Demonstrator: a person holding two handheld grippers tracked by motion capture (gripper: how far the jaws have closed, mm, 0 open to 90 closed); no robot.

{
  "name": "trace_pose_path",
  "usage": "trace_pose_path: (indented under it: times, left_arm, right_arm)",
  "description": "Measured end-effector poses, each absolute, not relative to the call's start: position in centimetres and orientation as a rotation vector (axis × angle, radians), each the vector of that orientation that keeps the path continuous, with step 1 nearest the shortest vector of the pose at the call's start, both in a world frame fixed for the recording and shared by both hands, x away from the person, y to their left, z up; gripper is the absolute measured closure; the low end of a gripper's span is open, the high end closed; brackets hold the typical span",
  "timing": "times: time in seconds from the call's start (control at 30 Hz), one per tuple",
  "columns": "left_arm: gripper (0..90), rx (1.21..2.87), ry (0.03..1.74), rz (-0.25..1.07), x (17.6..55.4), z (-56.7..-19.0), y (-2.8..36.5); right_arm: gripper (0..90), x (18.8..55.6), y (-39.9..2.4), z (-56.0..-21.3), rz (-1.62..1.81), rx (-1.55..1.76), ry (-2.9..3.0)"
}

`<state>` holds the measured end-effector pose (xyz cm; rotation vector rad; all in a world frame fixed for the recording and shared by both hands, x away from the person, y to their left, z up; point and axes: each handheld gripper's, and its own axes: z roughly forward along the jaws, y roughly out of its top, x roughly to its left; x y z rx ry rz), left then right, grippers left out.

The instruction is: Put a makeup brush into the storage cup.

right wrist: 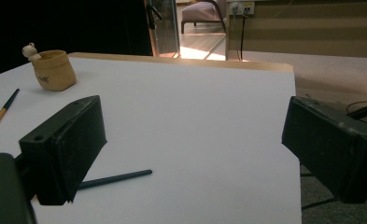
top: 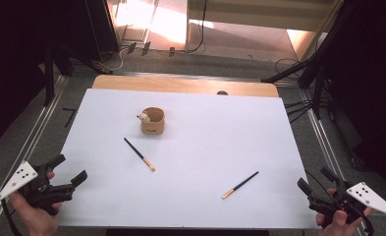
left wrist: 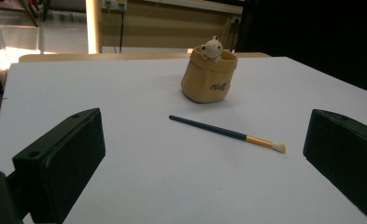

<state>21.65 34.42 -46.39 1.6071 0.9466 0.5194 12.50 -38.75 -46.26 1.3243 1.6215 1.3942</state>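
1. Two brushes are lying near the pouch: one brush [top: 139, 154] just in front of it, the other brush [top: 240, 185] well apart toward the right.
2. One tan pouch [top: 152, 121] is standing, carrying one small figure [top: 143, 117].

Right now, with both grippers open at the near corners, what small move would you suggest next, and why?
Probably ease the left gripper forward toward the nearer brush. Its jaws stand open and empty, and that brush lies loose on the white sheet between it and the tan pot. The right gripper has the other brush closer.
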Motion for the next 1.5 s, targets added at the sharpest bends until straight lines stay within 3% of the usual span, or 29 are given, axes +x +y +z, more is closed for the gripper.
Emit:
trace_pose_path:
  times: [0.2,0.67,1.5]
  left_arm:
    - [0.0,1.615,0.939,0.512,21.8,-46.5,34.3]
    - [0.0,1.600,0.931,0.485,22.0,-46.5,34.0]
    - [0.0,1.633,0.924,0.491,21.9,-46.6,33.6]
  right_arm:
    - [13.1,12.7,-38.6,-46.2,1.365,1.328,1.624]
    - [14.3,12.8,-38.1,-45.5,1.348,1.299,1.719]
    - [28.7,17.4,-36.2,-43.2,1.196,1.206,2.067]
